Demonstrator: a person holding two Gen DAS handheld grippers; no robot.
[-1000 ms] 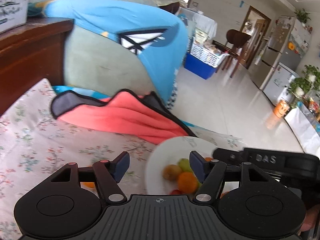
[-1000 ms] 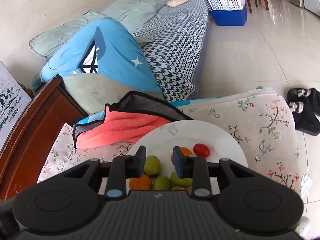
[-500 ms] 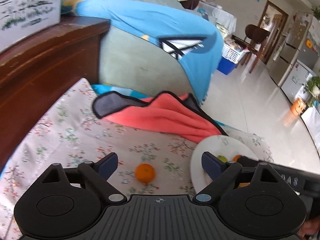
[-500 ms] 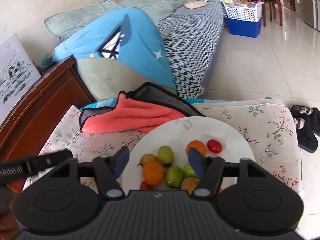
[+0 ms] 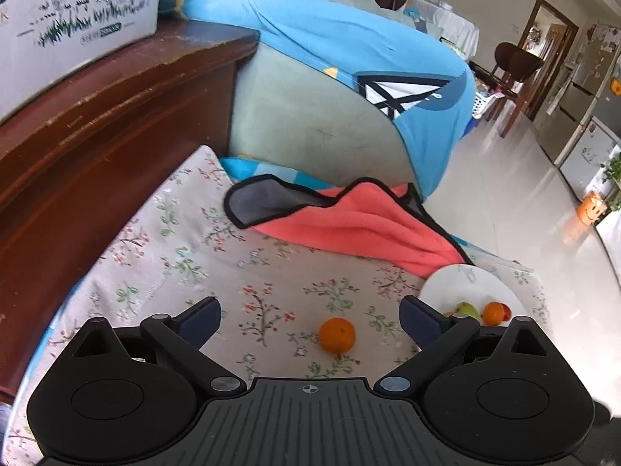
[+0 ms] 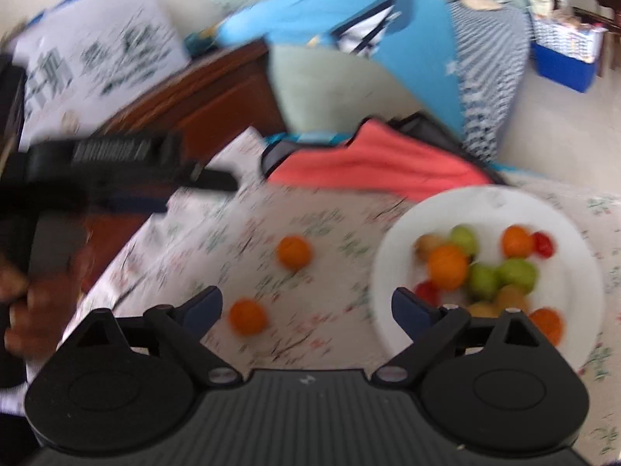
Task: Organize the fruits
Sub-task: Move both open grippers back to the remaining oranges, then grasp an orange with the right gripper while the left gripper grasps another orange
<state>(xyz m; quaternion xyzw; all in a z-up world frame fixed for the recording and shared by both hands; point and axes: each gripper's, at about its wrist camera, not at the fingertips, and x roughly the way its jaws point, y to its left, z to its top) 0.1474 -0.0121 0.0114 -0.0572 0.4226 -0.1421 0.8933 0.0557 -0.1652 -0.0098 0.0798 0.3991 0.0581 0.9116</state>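
Floral cloth (image 5: 186, 240) covers the tabletop in the left wrist view. The left tool (image 5: 310, 316) stands wide and empty, its jaws just opened; one orange (image 5: 337, 334) now lies loose on the cloth at lower centre, beside the white plate (image 5: 458, 283) at lower right. Open cloth stretches left toward a wooden edge; a red towel (image 5: 361, 225) borders above.

Blurred, the right wrist view shows the right tool (image 6: 306, 305) also just opened, wide, holding nothing. Two oranges (image 6: 294, 252) sit off the plate, which judging by that suggests sorting by kind is under way.
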